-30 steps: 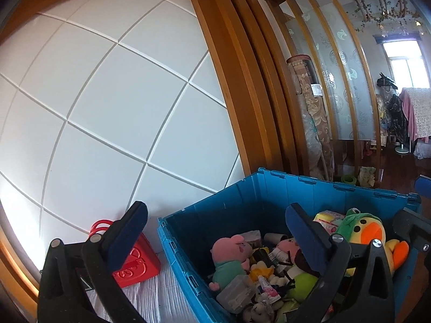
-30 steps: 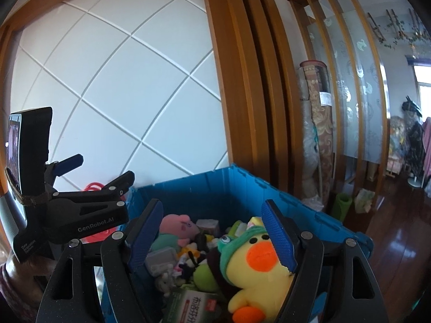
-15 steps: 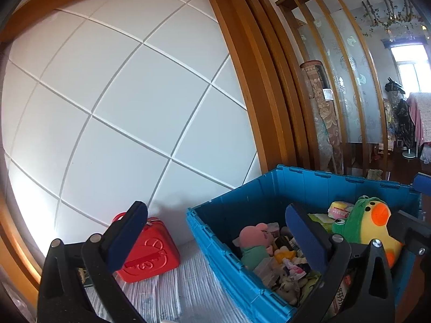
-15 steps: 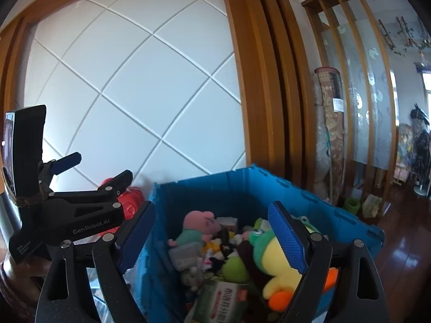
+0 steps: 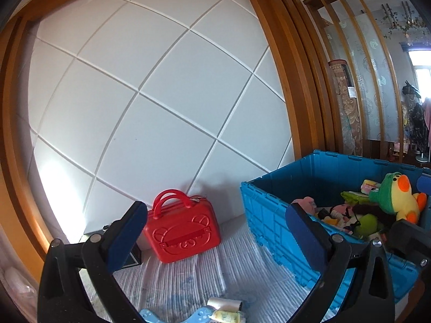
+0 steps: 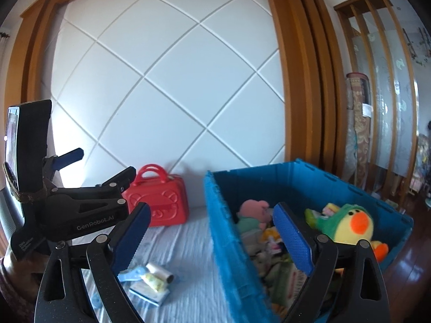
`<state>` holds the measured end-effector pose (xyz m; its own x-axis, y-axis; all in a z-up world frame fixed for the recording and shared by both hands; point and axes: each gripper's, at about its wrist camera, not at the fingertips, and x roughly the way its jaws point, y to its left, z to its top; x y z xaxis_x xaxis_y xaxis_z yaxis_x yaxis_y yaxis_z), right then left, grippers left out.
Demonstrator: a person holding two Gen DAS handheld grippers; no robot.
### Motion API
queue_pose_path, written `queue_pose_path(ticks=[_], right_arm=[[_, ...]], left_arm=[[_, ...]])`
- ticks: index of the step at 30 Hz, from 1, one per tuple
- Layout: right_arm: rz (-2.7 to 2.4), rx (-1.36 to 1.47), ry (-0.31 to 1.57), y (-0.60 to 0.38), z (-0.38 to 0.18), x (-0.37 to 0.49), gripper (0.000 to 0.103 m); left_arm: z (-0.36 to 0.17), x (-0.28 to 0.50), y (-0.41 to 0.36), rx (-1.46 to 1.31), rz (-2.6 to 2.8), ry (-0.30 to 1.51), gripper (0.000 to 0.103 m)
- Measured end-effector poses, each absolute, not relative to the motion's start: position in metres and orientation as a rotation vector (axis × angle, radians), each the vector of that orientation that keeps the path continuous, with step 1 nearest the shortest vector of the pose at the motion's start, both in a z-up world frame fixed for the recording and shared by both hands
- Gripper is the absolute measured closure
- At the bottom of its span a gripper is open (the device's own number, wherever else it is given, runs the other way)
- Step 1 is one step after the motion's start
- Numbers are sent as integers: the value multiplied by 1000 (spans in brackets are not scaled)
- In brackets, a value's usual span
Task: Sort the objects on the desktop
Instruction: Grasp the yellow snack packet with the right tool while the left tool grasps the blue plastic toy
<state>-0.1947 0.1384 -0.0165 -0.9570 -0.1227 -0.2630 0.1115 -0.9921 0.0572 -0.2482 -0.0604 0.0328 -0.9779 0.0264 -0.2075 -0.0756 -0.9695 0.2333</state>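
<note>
My right tool [image 6: 212,231] is opening with nothing between its pads and my left tool [image 5: 215,231] gapes empty, so I judge the next pick is the small clutter [image 6: 150,280] on the tabletop [image 6: 188,245] beside the blue crate [image 6: 229,242].

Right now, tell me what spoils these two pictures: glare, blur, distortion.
Left wrist view: fisheye bends the wall's panel lines; a washed-out glare patch on the wall at lower left; the window is blown out. Right wrist view: the blue crate near wall is smeared by motion blur; glare behind the left claw; dark vignette in the corners.
</note>
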Motion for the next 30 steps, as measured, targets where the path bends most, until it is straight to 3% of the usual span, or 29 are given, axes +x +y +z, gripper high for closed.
queue_pose_path(ticks=[9, 14, 18, 23, 30], right_arm=[[-2896, 461, -82, 52, -38, -202, 8], [-2829, 518, -18, 16, -59, -222, 0], [-2709, 689, 95, -6, -101, -259, 0], [-2664, 813, 34, -4, -158, -295, 1], [-2460, 984, 233, -31, -240, -348, 3]], left_arm=[[10, -235, -155, -398, 3144, 413, 0], [-10, -238, -203, -469, 3222, 437, 0], [-27, -241, -249, -529, 3300, 412, 0], [-51, -251, -284, -574, 3364, 397, 0], [-105, -277, -292, -728, 3304, 368, 0]])
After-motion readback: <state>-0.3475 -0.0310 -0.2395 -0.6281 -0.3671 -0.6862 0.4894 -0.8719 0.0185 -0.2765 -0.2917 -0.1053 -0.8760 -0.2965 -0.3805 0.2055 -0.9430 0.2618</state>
